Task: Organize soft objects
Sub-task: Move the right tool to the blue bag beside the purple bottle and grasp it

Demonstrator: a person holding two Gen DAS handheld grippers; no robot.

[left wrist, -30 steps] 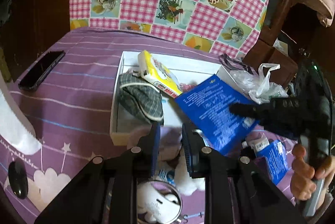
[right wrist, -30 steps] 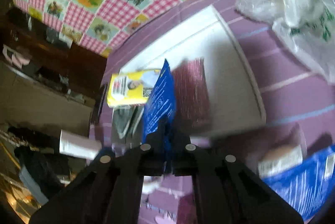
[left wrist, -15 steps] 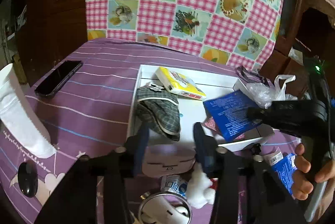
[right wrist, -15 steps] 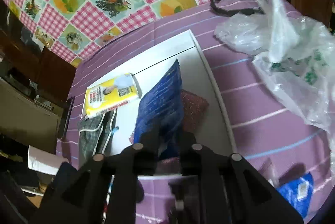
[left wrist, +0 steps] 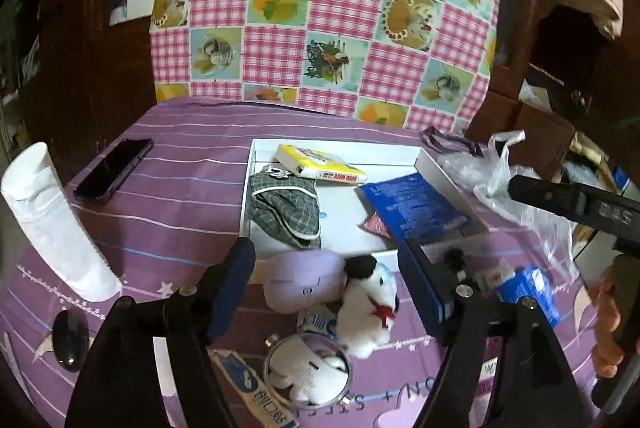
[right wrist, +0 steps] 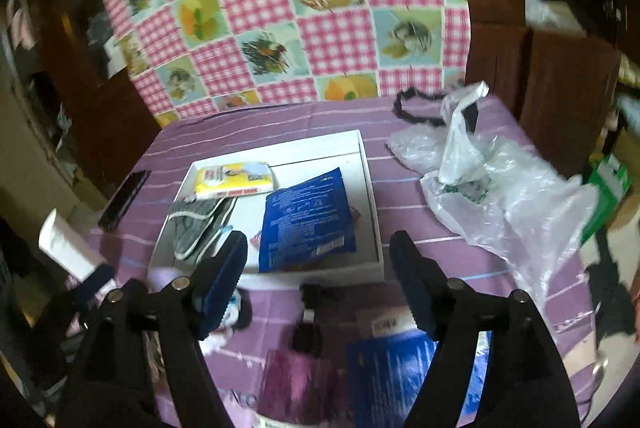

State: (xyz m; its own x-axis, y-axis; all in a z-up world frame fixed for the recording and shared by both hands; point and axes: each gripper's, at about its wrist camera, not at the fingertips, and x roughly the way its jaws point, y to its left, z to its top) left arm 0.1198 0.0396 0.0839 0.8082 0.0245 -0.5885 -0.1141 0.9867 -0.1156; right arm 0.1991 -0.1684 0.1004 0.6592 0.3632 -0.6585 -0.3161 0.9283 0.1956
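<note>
Soft blue pack point(right wrist: 308, 220) lies in the box point(right wrist: 370, 204) beyond my opening, empty jaws; next, both go for another soft thing.

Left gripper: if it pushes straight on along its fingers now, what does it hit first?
Probably the lilac pouch and the white plush dog beside it, lying between the opening jaws of the left gripper. The white tray sits just past them. Depth is uncertain.
</note>
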